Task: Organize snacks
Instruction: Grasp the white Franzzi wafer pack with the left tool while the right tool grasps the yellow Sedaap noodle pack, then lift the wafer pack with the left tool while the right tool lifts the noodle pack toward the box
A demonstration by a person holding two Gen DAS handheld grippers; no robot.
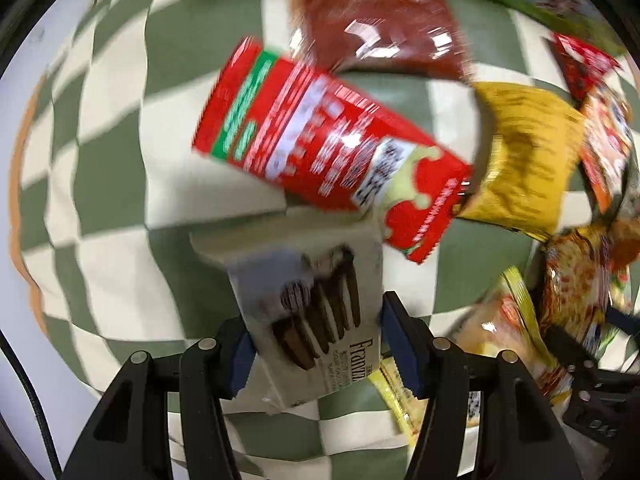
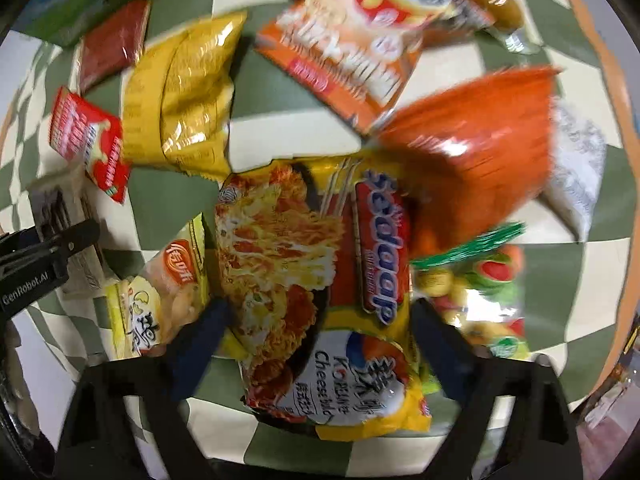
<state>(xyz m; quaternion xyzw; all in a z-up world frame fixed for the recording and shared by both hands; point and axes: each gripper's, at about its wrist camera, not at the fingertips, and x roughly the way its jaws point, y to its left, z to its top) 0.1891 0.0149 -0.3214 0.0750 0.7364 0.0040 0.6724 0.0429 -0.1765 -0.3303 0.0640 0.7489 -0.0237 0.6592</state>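
The left gripper point(image 1: 318, 346) points down at the checkered cloth point(image 1: 112, 184), its blue pads point(image 1: 244, 354) pressed against both sides of a pale Franzzi biscuit box point(image 1: 308, 300) printed with dark sandwich biscuits. A red carton point(image 1: 320, 148) lies tilted just beyond that box, overlapping its far end. Next to the carton sits a yellow snack bag point(image 1: 520, 152) (sealed, contents hidden). The right gripper point(image 2: 320, 320) straddles a yellow Sedaap cheese noodle packet point(image 2: 320, 280); whether its pads touch the wrapper cannot be told. An orange bag point(image 2: 480, 152) lies just beyond the packet.
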